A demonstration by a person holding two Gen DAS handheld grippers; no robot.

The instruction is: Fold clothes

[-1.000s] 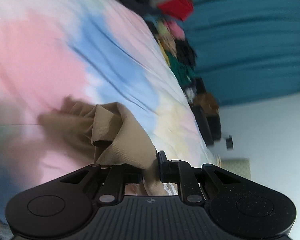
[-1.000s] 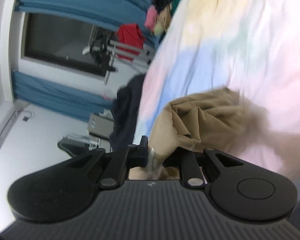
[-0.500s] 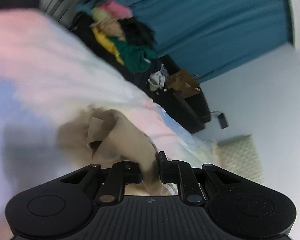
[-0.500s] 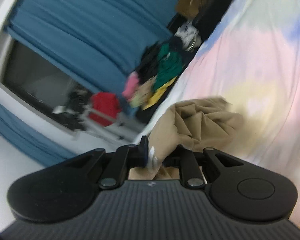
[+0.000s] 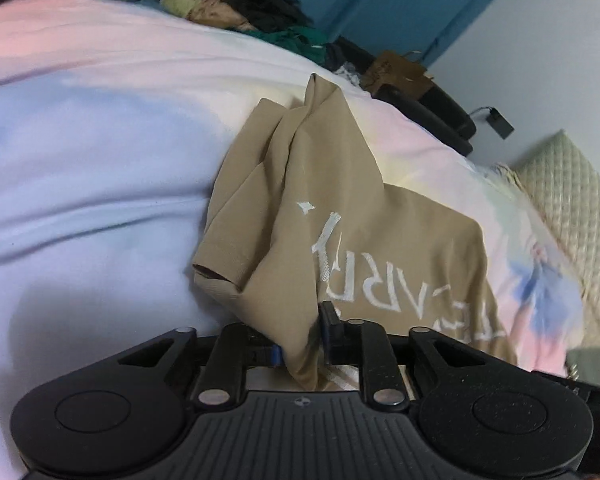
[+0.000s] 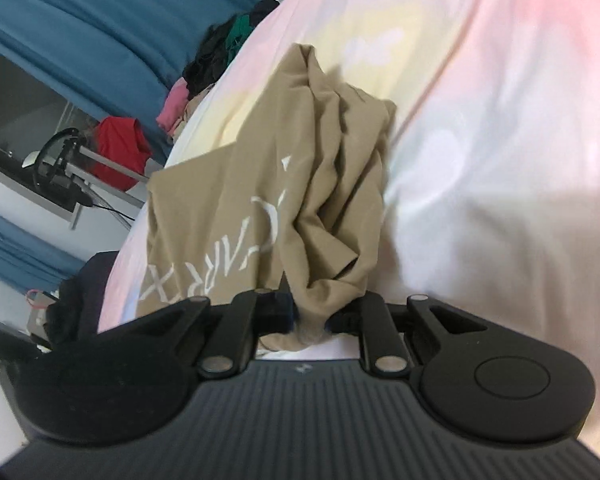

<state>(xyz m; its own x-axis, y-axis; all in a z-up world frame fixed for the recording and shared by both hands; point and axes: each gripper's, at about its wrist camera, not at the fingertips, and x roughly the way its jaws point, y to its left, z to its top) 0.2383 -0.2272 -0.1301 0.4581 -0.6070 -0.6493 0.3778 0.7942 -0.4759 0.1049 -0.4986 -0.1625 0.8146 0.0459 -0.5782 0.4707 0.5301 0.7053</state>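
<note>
Your work surface is a pastel tie-dye bedsheet (image 5: 100,152), pink, blue and yellow, covering the bed. On it lies the tan T-shirt (image 5: 340,208), partly spread and bunched along the edges you hold. White printed lettering (image 5: 364,276) runs across its front; from the left wrist view it reads upside down and is partly creased, with "ARR" legible and the rest not readable. Your left gripper (image 5: 300,340) has its fingers closed almost together on a gathered fold of the shirt. Your right gripper (image 6: 312,316) is likewise clamped narrow on a crumpled wad of the same shirt.
</note>
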